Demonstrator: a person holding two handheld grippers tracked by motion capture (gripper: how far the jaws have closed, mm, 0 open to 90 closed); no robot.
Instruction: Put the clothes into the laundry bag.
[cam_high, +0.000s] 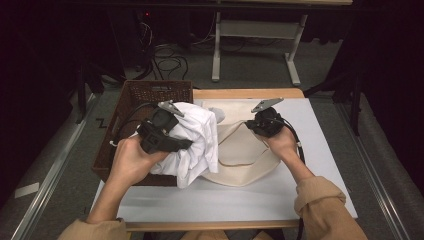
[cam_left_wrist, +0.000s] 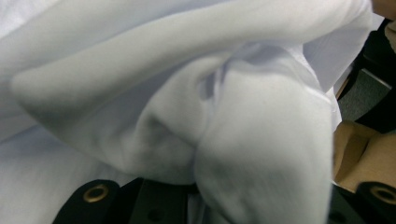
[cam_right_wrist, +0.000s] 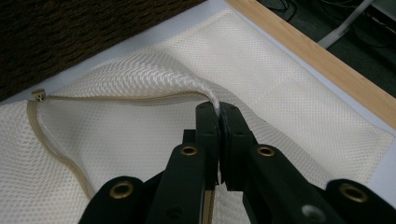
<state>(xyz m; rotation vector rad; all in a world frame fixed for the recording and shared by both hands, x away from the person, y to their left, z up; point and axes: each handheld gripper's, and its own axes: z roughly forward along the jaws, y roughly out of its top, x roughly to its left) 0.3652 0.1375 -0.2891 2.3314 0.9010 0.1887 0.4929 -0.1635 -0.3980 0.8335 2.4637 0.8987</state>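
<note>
Stuffing the white garment (cam_high: 192, 137) into the mesh laundry bag (cam_high: 240, 160) looks to be the step in hand; the left gripper (cam_high: 167, 131) carries the garment bunched above the near right corner of the brown basket (cam_high: 150, 92) and the bag's left side, while the right gripper (cam_high: 260, 125) pinches the bag's upper edge by the zip (cam_right_wrist: 116, 99) and lifts it off the counter (cam_high: 320, 150); in the right gripper view its fingers (cam_right_wrist: 208, 135) are closed tight on a fold of mesh; the left gripper's fingers (cam_left_wrist: 95, 193) are half buried under cloth, so their exact gap is hard to read, yet the garment hangs from them and they appear closed on it.

To do this well, I would keep the right gripper's pinch high and pulled away from the other lip so that the mouth gapes; lead with the garment's lowest hanging end, aimed at the gap rather than the mesh face; push well inside before letting go, since loose folds may catch on the zip.

The bag lies flat on the white sheet, its long axis roughly across the counter, slanting from the far right corner toward the near left; its zipped mouth faces the basket side; the garment is a crumpled lump with its length hanging down toward the person.
</note>
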